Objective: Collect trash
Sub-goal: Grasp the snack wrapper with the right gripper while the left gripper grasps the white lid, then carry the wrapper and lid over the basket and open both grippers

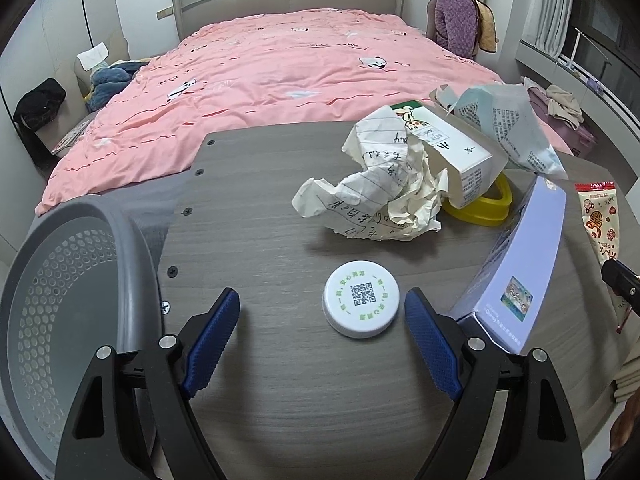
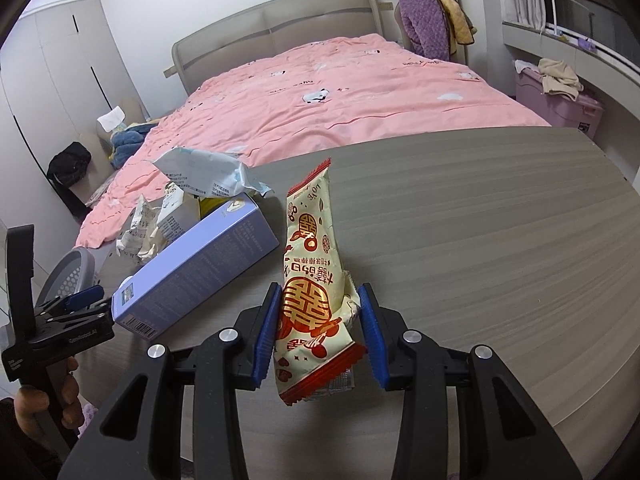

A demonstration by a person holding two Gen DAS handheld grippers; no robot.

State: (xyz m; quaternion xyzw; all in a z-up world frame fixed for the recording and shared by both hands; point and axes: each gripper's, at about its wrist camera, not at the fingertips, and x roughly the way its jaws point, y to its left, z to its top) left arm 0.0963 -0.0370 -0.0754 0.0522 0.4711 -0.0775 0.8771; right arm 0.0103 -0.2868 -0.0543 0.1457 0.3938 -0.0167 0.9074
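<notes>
The right tongs (image 2: 318, 330) clench a cream snack wrapper (image 2: 310, 280) printed in red and gold, lifted off the grey surface (image 2: 480, 240), while the left tongs (image 1: 322, 332) gape, released, around a white cap (image 1: 361, 298) beside a purple box (image 1: 516, 264), crumpled paper (image 1: 380, 196) beyond.

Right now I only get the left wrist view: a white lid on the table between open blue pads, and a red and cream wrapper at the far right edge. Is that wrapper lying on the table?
Observer: No. The right gripper holds the wrapper upright, pads pressed on its lower half.
Operator: Is anything else near it on that side?
Observer: The table to the right of the wrapper is bare wood.
Operator: Can you see the left gripper from there?
Observer: Yes, at the left edge, a hand gripping its handle, just beyond the purple box.
</notes>
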